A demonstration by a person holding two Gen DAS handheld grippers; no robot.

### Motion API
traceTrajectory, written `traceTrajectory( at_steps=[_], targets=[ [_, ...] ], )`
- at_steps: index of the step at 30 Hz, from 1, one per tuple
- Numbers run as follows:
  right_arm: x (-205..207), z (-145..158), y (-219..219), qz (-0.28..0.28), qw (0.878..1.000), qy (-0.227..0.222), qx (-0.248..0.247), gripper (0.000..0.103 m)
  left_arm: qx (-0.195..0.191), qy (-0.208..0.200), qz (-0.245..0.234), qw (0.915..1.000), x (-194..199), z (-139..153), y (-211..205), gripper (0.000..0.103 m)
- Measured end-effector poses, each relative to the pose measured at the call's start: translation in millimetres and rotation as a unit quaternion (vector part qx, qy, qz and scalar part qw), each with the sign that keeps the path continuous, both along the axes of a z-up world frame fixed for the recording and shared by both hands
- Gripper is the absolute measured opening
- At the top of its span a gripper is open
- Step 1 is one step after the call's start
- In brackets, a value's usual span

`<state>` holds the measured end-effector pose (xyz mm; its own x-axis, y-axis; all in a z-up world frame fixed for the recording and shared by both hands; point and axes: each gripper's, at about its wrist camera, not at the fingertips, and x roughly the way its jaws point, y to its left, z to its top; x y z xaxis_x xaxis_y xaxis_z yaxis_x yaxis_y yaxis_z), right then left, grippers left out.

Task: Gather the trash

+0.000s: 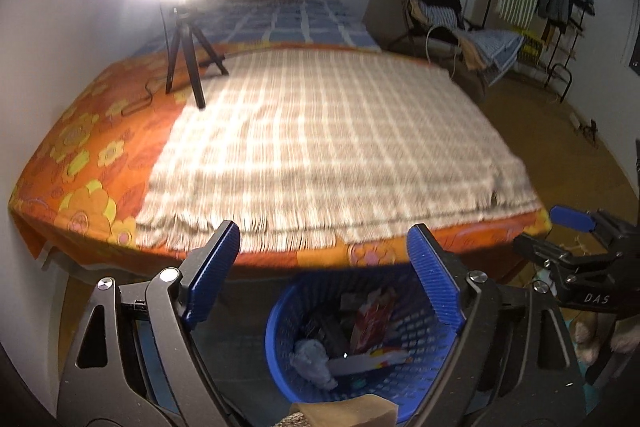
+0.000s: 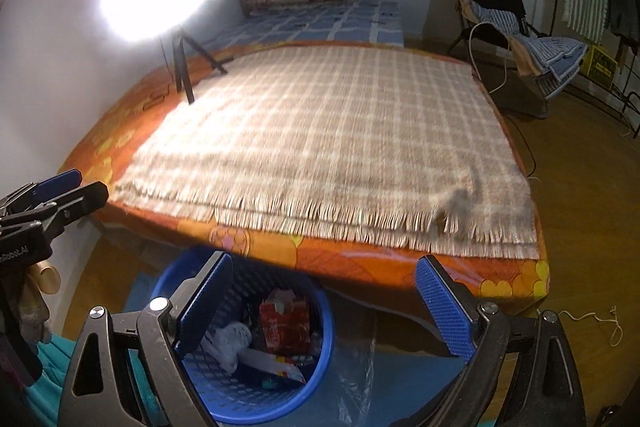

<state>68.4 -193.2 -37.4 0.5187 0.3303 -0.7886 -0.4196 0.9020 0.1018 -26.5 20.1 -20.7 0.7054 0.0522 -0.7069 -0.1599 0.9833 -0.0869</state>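
Trash sits in the blue basket on the floor below the bed. Both grippers, left gripper and right gripper, hover spread and empty; the left is centred over the basket.

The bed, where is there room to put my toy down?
The plaid blanket is bare across its middle, between the tripod at the far left and the frayed corner at the near right. It is crowded in the blue basket, full of trash, below the bed's near edge.
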Motion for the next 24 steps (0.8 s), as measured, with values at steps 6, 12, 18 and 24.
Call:
traceTrajectory(
  at_steps=[6, 12, 18, 24],
  targets=[
    [1.3, 12.0, -6.2, -0.010, 1.000, -0.016, 0.021, 0.094, 0.005, -0.040, 0.002, 0.9992, -2.3, 20.8, -4.8, 0.095],
    [0.3, 21.1, -11.6, -0.023, 0.998, -0.028, 0.046, 0.094, 0.009, -0.052, -0.002, 0.9986, -3.4, 27.1, -11.7, 0.095],
    [-2.3, 25.2, -14.4, -0.031, 0.997, -0.046, 0.051, 0.103, 0.012, -0.054, -0.005, 0.9985, -4.5, 28.4, -17.3, 0.098],
    [-2.3, 27.6, -16.4, -0.034, 0.997, -0.050, 0.054, 0.103, 0.015, -0.055, -0.006, 0.9984, -4.9, 29.0, -18.5, 0.099]
  ],
)
